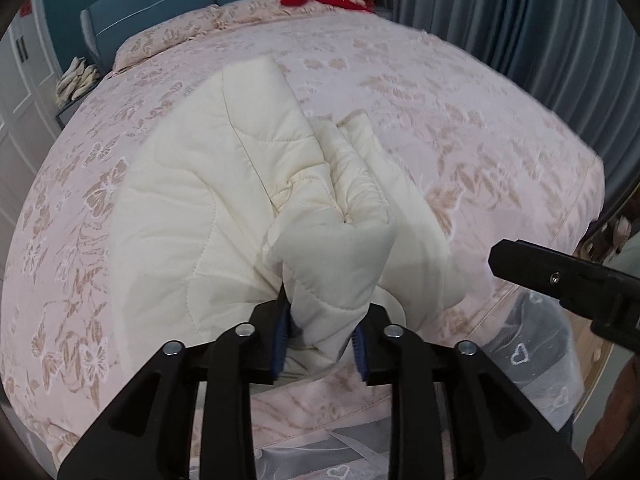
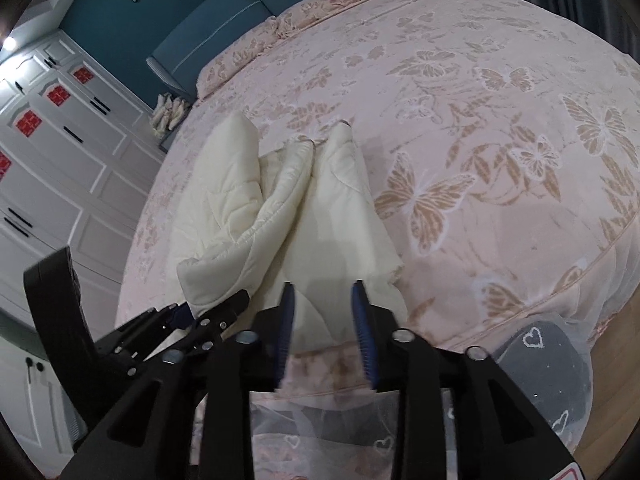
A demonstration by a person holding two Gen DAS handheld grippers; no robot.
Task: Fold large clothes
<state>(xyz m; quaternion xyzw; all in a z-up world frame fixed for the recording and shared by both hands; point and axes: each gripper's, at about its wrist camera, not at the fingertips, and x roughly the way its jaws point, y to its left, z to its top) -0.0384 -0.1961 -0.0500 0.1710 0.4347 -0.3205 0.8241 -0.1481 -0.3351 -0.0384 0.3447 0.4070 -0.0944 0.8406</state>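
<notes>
Two tools (image 1: pixel 320 334) (image 2: pixel 325 328), one cream jacket (image 1: pixel 224 200)

Left gripper (image 1: pixel 320 332): jaws closed on a bunched fold of cream fabric, blue pads (image 1: pixel 280 330) pressing both sides. Right gripper (image 2: pixel 324 320): jaws apart, nothing between them, positioned just right of the left one.

Home bedroom: bed (image 1: pixel 440 128) with butterfly bedspread, white wardrobe (image 2: pixel 60 160), grey curtains (image 1: pixel 520 20).
</notes>
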